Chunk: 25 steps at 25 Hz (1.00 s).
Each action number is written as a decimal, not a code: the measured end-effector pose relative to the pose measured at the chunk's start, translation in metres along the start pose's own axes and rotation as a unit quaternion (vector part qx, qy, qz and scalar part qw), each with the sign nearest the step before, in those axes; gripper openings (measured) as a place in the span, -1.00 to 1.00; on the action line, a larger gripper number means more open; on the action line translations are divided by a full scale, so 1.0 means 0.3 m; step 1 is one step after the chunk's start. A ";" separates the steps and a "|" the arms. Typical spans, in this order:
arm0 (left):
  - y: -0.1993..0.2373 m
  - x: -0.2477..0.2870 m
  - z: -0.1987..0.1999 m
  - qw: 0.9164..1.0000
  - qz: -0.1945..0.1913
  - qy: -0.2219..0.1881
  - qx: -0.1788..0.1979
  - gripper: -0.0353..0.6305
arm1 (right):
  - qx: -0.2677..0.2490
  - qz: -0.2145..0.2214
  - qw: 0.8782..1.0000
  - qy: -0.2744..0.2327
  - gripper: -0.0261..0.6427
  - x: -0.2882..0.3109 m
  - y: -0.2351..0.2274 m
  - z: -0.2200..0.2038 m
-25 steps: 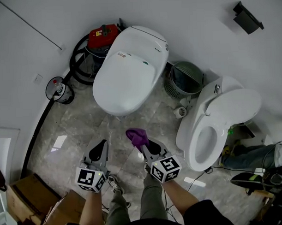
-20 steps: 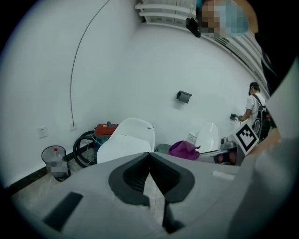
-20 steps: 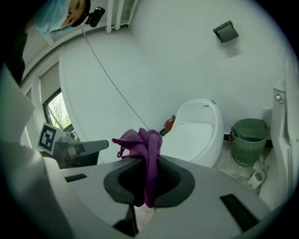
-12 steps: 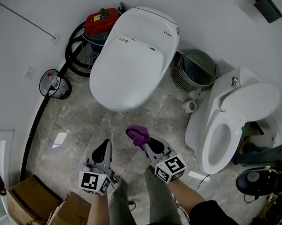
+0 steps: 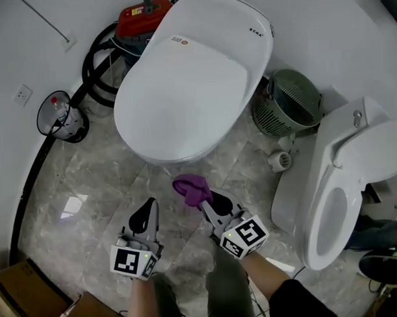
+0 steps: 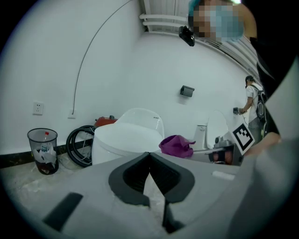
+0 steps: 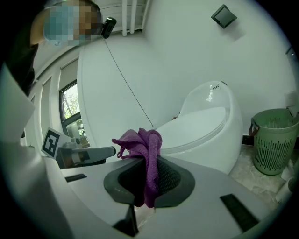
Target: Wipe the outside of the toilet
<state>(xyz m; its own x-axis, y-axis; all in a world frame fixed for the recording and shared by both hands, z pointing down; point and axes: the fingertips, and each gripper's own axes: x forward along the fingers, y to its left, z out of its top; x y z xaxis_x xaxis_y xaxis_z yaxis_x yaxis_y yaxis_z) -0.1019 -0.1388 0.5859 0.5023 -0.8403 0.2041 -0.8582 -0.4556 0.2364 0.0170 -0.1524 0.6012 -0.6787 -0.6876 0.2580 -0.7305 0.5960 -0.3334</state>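
Observation:
A white toilet (image 5: 189, 83) with its lid down fills the upper middle of the head view; it also shows in the left gripper view as the toilet (image 6: 124, 140) and in the right gripper view as the toilet (image 7: 205, 126). My right gripper (image 5: 206, 201) is shut on a purple cloth (image 5: 192, 189), held just in front of the bowl's front edge, not touching it. The purple cloth (image 7: 142, 154) hangs bunched between the jaws. My left gripper (image 5: 147, 215) hovers over the floor to the left, shut and empty; the left gripper (image 6: 149, 156) shows its jaw tips meeting.
A second toilet (image 5: 345, 182) with raised seat stands at the right. A green basket (image 5: 289, 103) sits between the two. A red vacuum with black hose (image 5: 119, 40) and a wire bin (image 5: 62, 118) lie at the left. Cardboard boxes (image 5: 21, 300) are at the bottom left.
I have moved forward toward the closed toilet, which now looms larger. Both grippers kept their pose; the cloth stays in the right one.

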 end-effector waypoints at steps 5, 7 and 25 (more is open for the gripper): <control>0.072 0.075 -0.171 0.999 -0.007 -0.008 0.033 -0.88 | -0.016 0.012 0.999 -0.026 -0.80 0.085 -0.077 -0.128; 0.086 0.108 -0.223 0.999 -0.009 -0.013 0.041 -0.88 | -0.024 0.017 0.999 -0.038 -0.80 0.112 -0.104 -0.153; 0.083 0.198 -0.429 0.998 -0.037 -0.007 0.053 -0.88 | -0.072 -0.007 0.996 -0.053 -0.80 0.174 -0.347 -0.163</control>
<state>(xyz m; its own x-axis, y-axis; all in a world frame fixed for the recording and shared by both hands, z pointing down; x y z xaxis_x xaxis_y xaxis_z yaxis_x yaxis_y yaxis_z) -0.0799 -0.1623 0.7263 0.5632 -0.8073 0.1763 -0.8260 -0.5439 0.1479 0.0540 -0.2299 0.6936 -0.6628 -0.7310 0.1624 -0.7478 0.6349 -0.1943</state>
